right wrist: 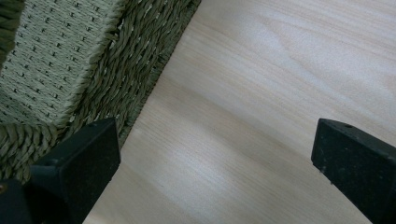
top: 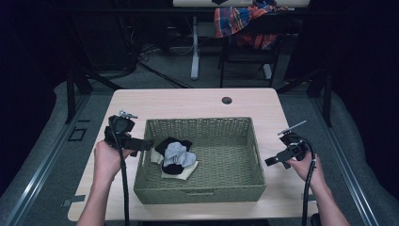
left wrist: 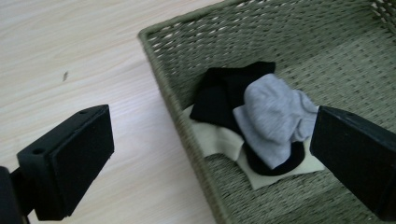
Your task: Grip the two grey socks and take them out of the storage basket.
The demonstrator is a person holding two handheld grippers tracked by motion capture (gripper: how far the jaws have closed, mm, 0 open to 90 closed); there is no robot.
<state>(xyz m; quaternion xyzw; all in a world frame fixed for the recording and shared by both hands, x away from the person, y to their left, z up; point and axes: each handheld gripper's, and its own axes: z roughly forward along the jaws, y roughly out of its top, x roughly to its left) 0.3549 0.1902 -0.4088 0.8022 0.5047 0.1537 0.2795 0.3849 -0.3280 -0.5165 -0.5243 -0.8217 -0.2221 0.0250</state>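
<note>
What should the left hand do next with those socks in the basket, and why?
Probably ease the left hand-held gripper forward and down onto the grey sock. Its jaws stand open astride the basket wall, holding nothing, and that sock lies topmost on the pile.

Backdrop: a plaid cloth (top: 244, 21) hung over a dark chair (top: 249, 52)
Floor: cables (top: 155, 52) lay tangled

basket (top: 202, 188): green woven, rectangular, open-topped, upright on the tabletop (top: 188, 101)
socks (top: 178, 155): grey, black and cream, heaped together at the basket's left end, touching
</note>
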